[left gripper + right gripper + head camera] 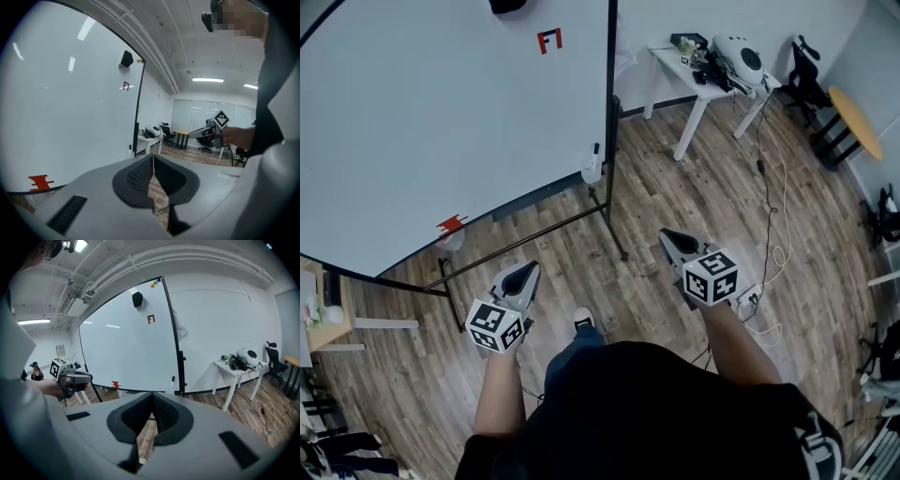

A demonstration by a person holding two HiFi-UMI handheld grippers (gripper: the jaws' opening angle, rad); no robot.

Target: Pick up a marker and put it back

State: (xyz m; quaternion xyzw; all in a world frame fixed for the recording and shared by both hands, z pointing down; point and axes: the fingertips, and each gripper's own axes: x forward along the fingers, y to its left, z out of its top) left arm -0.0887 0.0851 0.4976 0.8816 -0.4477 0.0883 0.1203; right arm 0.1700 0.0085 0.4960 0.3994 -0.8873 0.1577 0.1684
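- Whiteboard (441, 122): smooth, glossy white face with a dark, metal-looking frame.
- Floor (703, 216): wood-grain planks with a low sheen.
- Left gripper (153, 158) and right gripper (152, 398): matt grey plastic shells and ribbed black pads.

Wood-plank floor (694, 216), big whiteboard (441, 122) on stand, white table (680, 67) w/ gear by wall, strip lights (207, 80) overhead.
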